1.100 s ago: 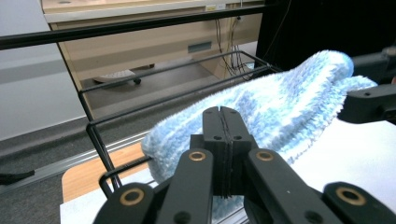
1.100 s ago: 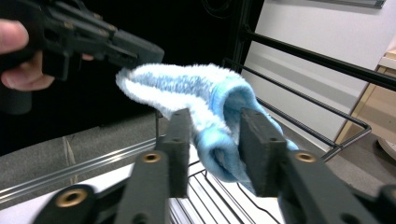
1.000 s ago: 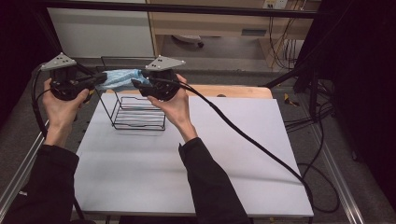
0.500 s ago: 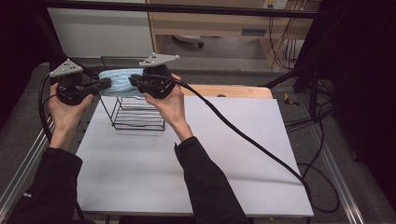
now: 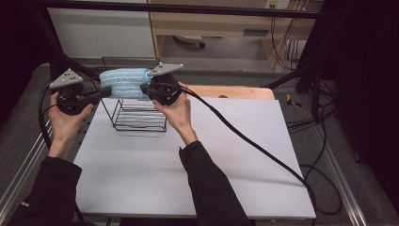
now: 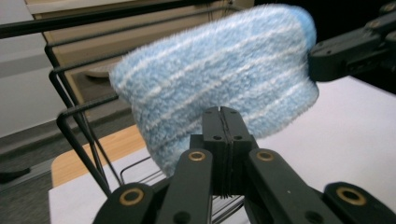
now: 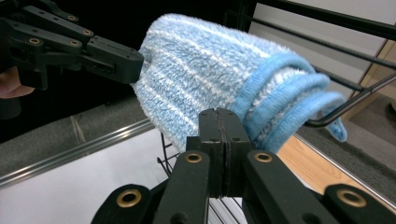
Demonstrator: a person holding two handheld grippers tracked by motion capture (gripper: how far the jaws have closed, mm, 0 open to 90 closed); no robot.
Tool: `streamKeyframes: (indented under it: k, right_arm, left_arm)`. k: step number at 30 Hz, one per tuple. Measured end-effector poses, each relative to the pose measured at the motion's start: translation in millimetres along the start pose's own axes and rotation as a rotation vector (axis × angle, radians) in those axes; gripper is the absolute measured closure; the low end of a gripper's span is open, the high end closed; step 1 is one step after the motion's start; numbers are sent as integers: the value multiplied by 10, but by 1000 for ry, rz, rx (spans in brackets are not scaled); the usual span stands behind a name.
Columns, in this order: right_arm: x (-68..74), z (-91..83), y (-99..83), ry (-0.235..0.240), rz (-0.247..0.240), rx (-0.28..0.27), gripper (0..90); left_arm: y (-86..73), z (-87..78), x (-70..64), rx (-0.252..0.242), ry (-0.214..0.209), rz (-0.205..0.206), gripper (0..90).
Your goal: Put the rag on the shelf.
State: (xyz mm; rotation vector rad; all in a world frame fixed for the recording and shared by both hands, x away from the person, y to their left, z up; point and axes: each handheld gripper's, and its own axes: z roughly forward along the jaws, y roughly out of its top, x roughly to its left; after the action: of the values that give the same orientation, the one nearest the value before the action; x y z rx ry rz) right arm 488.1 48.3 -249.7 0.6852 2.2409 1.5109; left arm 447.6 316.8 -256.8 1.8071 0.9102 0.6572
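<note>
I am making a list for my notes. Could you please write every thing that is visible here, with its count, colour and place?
Folded fluffy cloth: one, light blue with white stripes, held in the air above the rack between both grippers.
Wire rack: one, black, at the far left of the board.
Board: one, white, on the table top.
Wooden surface: one, light brown, behind the board.
Cable: one, black, running across the board from the right gripper.
Left gripper: one, black, jaws shut on the cloth's left end.
Right gripper: one, black, jaws shut on its right end.
Sleeves: two, black, bottom.
</note>
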Motion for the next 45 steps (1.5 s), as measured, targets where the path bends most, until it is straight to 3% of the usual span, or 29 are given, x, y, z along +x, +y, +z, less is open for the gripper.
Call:
streamKeyframes:
  k: [10, 14, 21, 27, 37, 45]
  right_arm:
    - [20, 76, -75, -10, -9, 7, 878]
    - [25, 81, -80, -14, -10, 4, 848]
    - [57, 2, -44, -5, -23, -18, 778]
    - [69, -102, 28, 10, 10, -54, 676]
    - [32, -257, 133, -8, 14, -85, 565]
    - [2, -376, 198, -23, 28, -111, 427]
  left_arm:
    - [-57, 147, 29, 2, 41, -27, 890]
    - [-64, 167, 47, -7, 33, -50, 873]
    - [-43, 37, -9, -23, 20, -39, 803]
    - [60, -83, -76, -27, 17, -41, 693]
    - [203, -170, -87, -52, 36, -60, 591]
    - [237, -255, -72, -55, 60, -51, 503]
